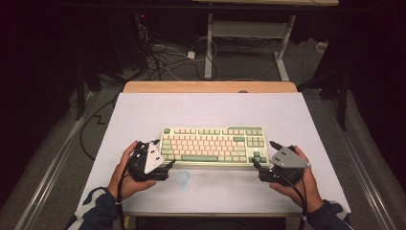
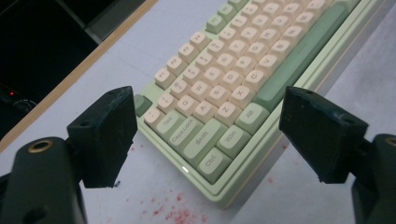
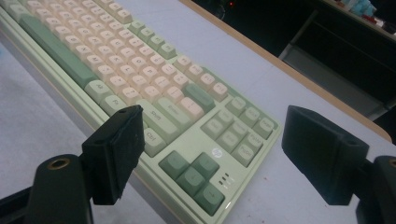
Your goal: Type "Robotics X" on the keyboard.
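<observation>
A green and cream keyboard lies flat in the middle of the white table mat. My left gripper is at its left end, jaws wide open, one on each side of the keyboard's front left corner without touching it. My right gripper is at the right end, also open, its jaws straddling the front right corner with the arrow keys. Neither gripper holds anything. A person's hand grips each tool.
The white mat covers a wooden table whose far edge shows bare. Red specks and a faint blue stain mark the mat in front of the keyboard. Cables and a desk frame lie on the floor beyond.
</observation>
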